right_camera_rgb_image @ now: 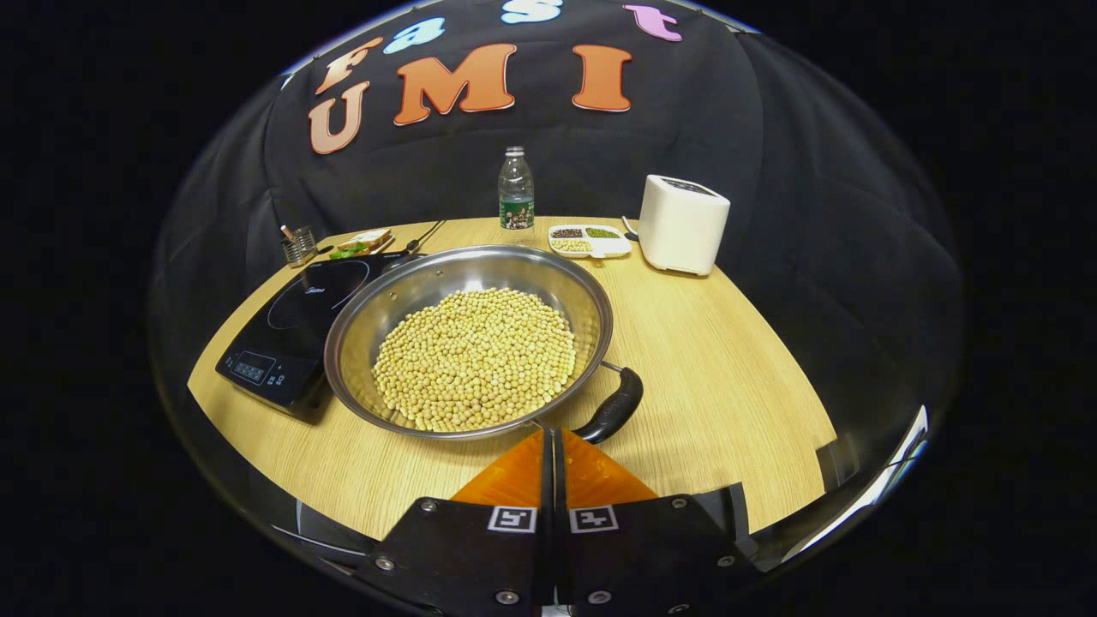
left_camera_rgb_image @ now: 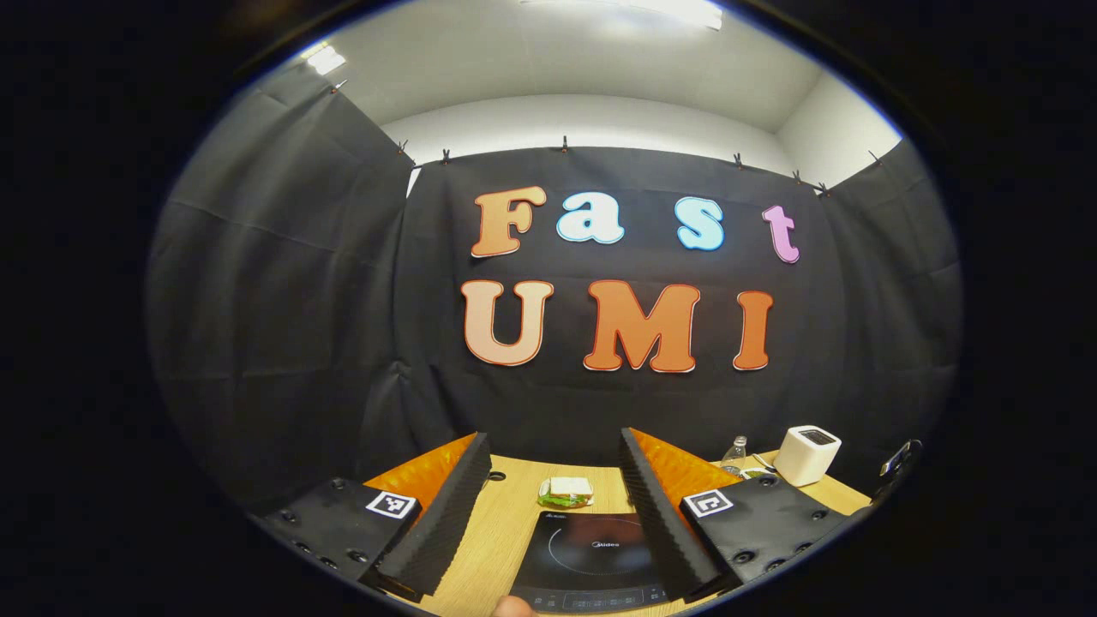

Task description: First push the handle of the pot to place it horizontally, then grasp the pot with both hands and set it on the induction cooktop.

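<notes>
Pot (right_camera_rgb_image: 470, 339) of beans on bench (right_camera_rgb_image: 728, 377), overlapping induction cooktop (right_camera_rgb_image: 291, 330); handle (right_camera_rgb_image: 613, 405) just ahead of right gripper (right_camera_rgb_image: 554, 446), jaws closed and empty. Left gripper (left_camera_rgb_image: 548, 488) raised, jaws wide. Risk: hard shove slides pot, spilling beans.

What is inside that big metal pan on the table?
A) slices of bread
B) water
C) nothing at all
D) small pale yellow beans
D: in the right gripper view the pot holds a heap of small pale yellow beans over its bottom, beside the induction cooktop.
</notes>
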Demonstrator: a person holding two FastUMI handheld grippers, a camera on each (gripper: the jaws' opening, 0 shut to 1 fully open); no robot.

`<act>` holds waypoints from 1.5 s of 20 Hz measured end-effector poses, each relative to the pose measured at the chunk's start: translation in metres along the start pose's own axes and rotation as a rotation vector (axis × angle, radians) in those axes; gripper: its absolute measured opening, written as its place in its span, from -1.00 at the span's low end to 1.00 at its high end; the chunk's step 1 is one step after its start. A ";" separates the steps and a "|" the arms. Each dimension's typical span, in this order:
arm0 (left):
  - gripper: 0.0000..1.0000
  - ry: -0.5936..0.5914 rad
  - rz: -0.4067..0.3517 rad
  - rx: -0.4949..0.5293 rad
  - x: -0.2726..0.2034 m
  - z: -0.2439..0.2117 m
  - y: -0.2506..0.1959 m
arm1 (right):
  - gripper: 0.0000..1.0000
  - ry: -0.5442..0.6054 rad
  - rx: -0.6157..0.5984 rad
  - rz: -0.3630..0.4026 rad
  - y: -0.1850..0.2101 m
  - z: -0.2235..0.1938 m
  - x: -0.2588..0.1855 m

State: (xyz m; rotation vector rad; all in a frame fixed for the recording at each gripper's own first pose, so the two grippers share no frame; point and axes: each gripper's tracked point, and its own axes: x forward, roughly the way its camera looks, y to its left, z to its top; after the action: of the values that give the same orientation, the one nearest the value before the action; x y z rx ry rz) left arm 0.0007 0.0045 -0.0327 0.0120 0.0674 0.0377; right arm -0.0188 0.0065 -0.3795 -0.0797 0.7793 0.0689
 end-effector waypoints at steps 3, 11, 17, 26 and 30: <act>0.97 0.000 0.002 0.000 0.001 -0.001 0.001 | -1.00 0.002 0.010 -0.006 -0.003 0.000 0.003; 0.97 0.003 -0.001 -0.002 0.003 -0.003 0.001 | -1.00 0.003 0.034 -0.033 -0.016 0.010 0.015; 0.96 0.001 -0.004 0.000 0.006 -0.004 -0.002 | -1.00 -0.001 0.051 -0.055 -0.027 0.018 0.027; 0.96 0.009 -0.016 0.006 0.016 -0.011 -0.015 | -1.00 -0.003 0.088 -0.076 -0.046 0.030 0.049; 0.96 0.009 -0.020 0.009 0.022 -0.014 -0.022 | -1.00 -0.007 0.086 -0.088 -0.053 0.037 0.059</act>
State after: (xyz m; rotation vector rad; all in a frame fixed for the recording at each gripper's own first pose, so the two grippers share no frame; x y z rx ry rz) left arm 0.0223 -0.0162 -0.0485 0.0204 0.0766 0.0177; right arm 0.0543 -0.0402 -0.3925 -0.0318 0.7697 -0.0481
